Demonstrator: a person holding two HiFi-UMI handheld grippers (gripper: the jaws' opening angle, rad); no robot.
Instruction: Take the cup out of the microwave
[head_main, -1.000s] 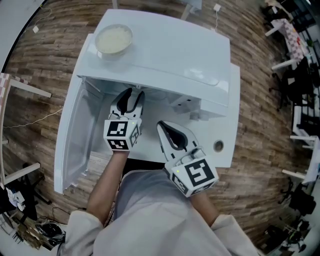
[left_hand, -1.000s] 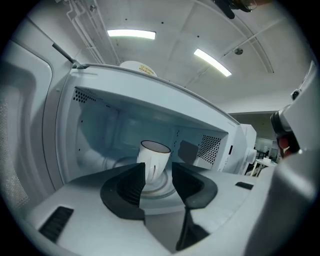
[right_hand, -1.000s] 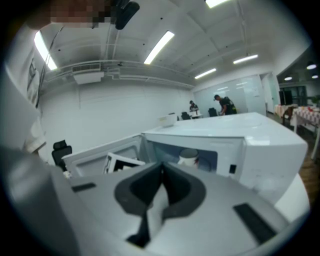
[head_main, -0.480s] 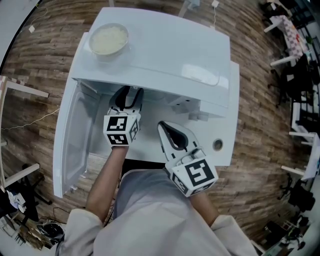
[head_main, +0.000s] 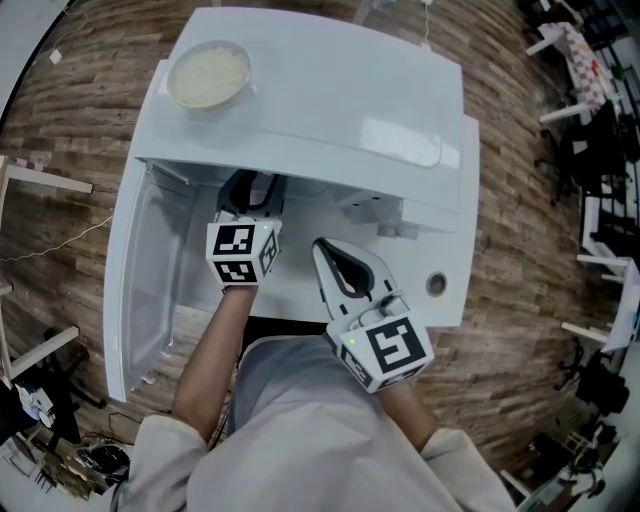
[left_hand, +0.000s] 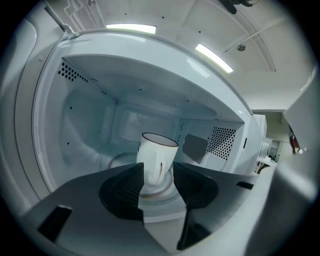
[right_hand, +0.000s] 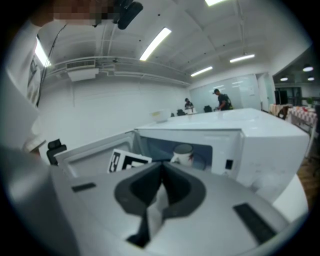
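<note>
The left gripper (head_main: 248, 192) is reaching deeper into the open microwave (head_main: 330, 90) than a second ago, its marker cube now sitting closer to the cavity mouth. Its jaws have just been opening and are standing wide apart, released. The white cup (left_hand: 157, 160) is standing upright between them on the glass turntable (left_hand: 117, 160) inside the cavity, and neither pad is pressing on it. The microwave door (head_main: 150, 270) is hanging open on the left. A bowl (head_main: 208, 75) is sitting on top of the microwave, near its back left corner. The right gripper (head_main: 322, 250) is hovering outside, in front of the cavity over the white tabletop (head_main: 455, 250), with its jaws clenched together on nothing.
</note>
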